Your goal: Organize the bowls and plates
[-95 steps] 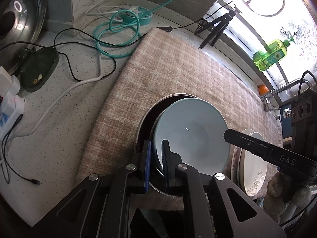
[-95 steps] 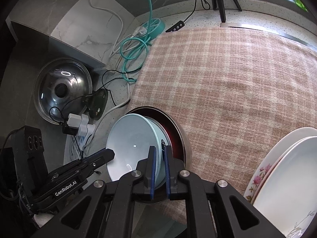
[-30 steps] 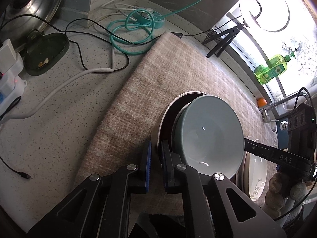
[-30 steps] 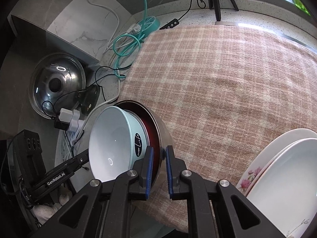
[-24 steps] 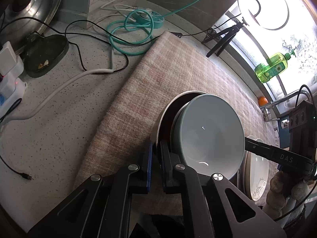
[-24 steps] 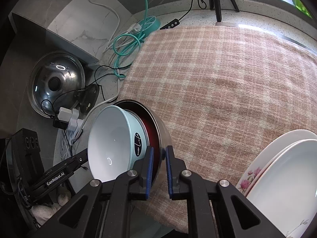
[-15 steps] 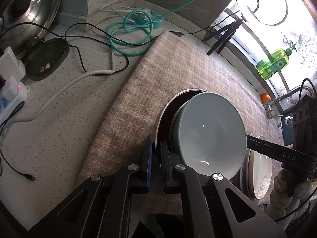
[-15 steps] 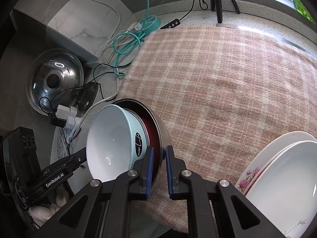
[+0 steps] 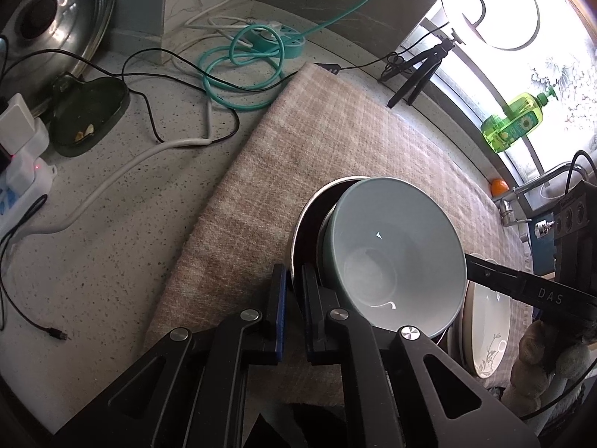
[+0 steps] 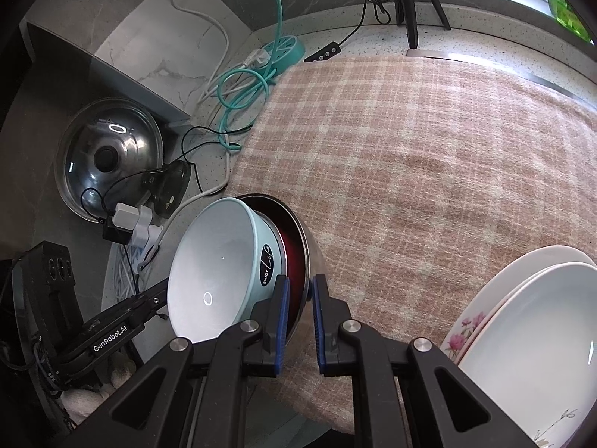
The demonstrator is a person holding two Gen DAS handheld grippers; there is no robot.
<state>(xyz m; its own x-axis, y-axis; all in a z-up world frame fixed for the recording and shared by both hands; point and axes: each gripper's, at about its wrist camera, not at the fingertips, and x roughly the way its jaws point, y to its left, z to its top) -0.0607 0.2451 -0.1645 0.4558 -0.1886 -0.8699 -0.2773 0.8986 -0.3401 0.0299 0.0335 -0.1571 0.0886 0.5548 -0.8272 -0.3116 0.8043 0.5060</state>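
my left tongs (image 9: 293,287) and right tongs (image 10: 298,298) both pinch the rim of the steel bowl with a dark red inside (image 10: 298,239), its base hidden, tilted above the checked cloth (image 10: 410,156) with the pale blue ceramic bowl (image 9: 395,257) nested inside, beside stacked white plates (image 10: 530,339).

Your bench (image 9: 112,246) is speckled stone. A pink-and-beige checked cloth (image 10: 429,156) covers its window side, and on the cloth you have a stack of white plates (image 10: 530,321). On the bare stone lie a coiled teal cable (image 9: 238,74), a teal power strip (image 9: 287,43), a white cord (image 9: 112,183), a dark shallow dish (image 9: 89,112) and a small black tripod (image 9: 418,71).
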